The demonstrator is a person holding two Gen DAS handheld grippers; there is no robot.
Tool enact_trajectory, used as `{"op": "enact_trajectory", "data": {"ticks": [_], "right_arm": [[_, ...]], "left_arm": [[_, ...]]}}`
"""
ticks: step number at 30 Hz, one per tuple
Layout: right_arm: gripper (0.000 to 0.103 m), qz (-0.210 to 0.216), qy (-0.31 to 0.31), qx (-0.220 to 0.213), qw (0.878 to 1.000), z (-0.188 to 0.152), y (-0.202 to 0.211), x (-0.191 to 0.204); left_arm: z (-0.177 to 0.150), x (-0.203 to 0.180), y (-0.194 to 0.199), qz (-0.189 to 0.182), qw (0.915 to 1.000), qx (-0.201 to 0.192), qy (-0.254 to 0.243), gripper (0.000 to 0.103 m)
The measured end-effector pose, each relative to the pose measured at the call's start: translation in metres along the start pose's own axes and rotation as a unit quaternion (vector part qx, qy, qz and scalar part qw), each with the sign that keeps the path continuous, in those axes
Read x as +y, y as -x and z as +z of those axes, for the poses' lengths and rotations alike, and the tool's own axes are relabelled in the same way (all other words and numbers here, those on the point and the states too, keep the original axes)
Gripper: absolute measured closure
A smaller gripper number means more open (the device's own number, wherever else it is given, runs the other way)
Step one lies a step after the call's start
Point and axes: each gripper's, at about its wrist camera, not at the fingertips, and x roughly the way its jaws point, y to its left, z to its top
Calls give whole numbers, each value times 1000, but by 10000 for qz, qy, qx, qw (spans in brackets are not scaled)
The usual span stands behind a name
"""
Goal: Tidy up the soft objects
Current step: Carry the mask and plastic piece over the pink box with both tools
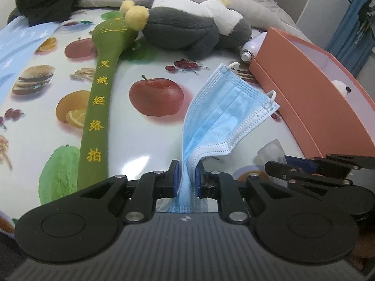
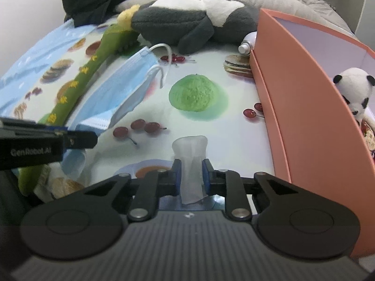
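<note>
Surgical mask [image 1: 225,114], light blue, is clamped at one bunched end between the fingers of the left gripper [image 1: 186,175]; its long axis is directed forward and to the right, away from the fingers, toward the orange box [image 1: 311,103]. Beyond the fingertips, bare tablecloth [image 1: 145,140] is left open up to the grey plush toy [image 1: 194,30]. A crumpled white tissue [image 2: 191,161] is pinched upright by the right gripper [image 2: 191,175], just left of the box wall.
</note>
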Motion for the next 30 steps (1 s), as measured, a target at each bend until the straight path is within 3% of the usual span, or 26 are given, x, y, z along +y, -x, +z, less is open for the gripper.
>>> {"op": "enact_trajectory", "data": {"ticks": [16,30], "right_arm": [[81,63,-570,-685,9960,19,65,-13],[81,-143,-788,-1421,9866,43,123,-33]], "left_arm": [[24,-15,42,-364,9983,-102,453,86],[60,-67,79,-775,9959,-453,149,86]]}}
